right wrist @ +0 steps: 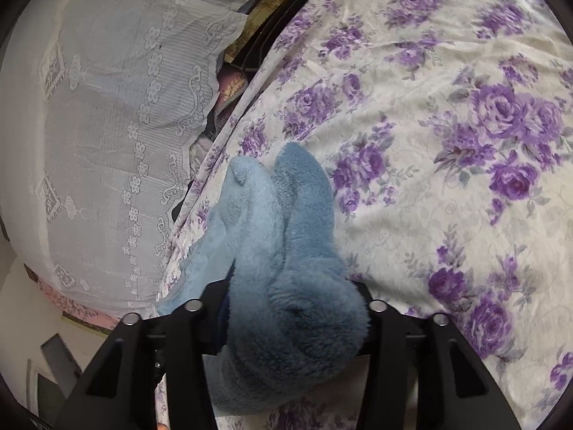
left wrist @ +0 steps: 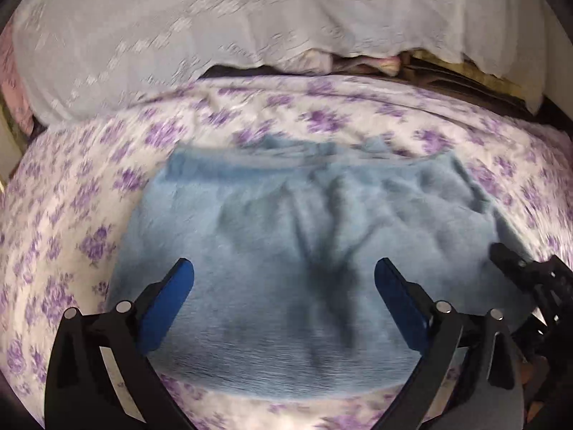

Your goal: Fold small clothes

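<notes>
Bunched pale-blue fleece garment (right wrist: 286,286), item one: a thick fold of it fills the right gripper (right wrist: 286,319), whose fingers are clenched on the pile close to my lens. Most of the same piece lies spread and creased on the bed in the left wrist view, between and beyond the fingers there.

Left gripper (left wrist: 283,276), item two: blue-padded fingers (left wrist: 172,301) spread wide, released, holding nothing, poised low over the near hem. I cannot tell whether they touch the cloth; that view is smeared by motion.

Step in hand, as I judge it: one side edge is lifted for a first fold, not yet laid over.

Next move calls for my carrying the held edge across to the opposite side while the free left pins or takes the near corner.

White bedsheet with purple roses (right wrist: 447,114), item three: under everything.

White lace coverlet (right wrist: 107,114), item four: heaped beyond the bed's far edge.
</notes>
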{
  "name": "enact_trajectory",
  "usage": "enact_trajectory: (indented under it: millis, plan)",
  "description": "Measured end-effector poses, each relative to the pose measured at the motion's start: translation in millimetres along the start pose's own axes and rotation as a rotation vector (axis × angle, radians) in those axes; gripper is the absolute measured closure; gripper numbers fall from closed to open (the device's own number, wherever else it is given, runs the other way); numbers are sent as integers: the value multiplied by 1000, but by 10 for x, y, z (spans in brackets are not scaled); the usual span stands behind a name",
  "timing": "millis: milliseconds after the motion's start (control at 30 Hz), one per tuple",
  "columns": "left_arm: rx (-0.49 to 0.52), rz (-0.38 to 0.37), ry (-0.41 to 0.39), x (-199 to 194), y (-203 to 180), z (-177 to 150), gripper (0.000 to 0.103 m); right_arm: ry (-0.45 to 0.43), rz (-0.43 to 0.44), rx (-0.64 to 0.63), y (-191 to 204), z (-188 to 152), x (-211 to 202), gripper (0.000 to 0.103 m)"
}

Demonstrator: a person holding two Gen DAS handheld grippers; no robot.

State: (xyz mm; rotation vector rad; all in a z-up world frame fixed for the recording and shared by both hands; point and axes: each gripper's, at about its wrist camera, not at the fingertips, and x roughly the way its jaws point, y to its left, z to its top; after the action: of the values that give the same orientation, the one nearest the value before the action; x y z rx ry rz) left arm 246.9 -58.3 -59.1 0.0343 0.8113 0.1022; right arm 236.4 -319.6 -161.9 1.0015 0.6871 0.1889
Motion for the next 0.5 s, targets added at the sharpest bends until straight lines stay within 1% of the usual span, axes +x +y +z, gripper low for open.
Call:
enact_trajectory:
  millis: [133, 167, 233, 267, 300, 333, 367, 433, 467, 500]
  plan:
    - [94, -12, 16, -1, -410, -126, 5, 12, 29, 29, -33, 26, -9, 63]
    - [120, -7, 7, -12, -504, -164, 5, 19, 42, 48, -54, 43, -11, 63]
    - [161, 43, -25, -17, -605, -200, 5, 37, 60, 69, -87, 72, -9, 63]
    - [176, 60, -30, 1, -632, -214, 5, 45, 65, 72, -92, 83, -2, 63]
    - [187, 62, -17, 52, -650, -233, 5, 52, 66, 73, -94, 89, 3, 63]
    - [179, 54, -6, 76, -636, -251, 5, 66, 67, 70, -90, 106, 25, 64]
    - [163, 38, -13, 52, -614, -281, 5, 78, 68, 68, -85, 131, 48, 63]
    - [151, -44, -47, -86, -591, -342, 5, 103, 84, 88, -91, 207, 91, 62]
    - [165, -80, -55, -141, -606, -372, 5, 120, 97, 96, -102, 251, 114, 61]
    - [179, -86, -64, -171, -636, -398, 5, 140, 112, 110, -124, 294, 138, 61]
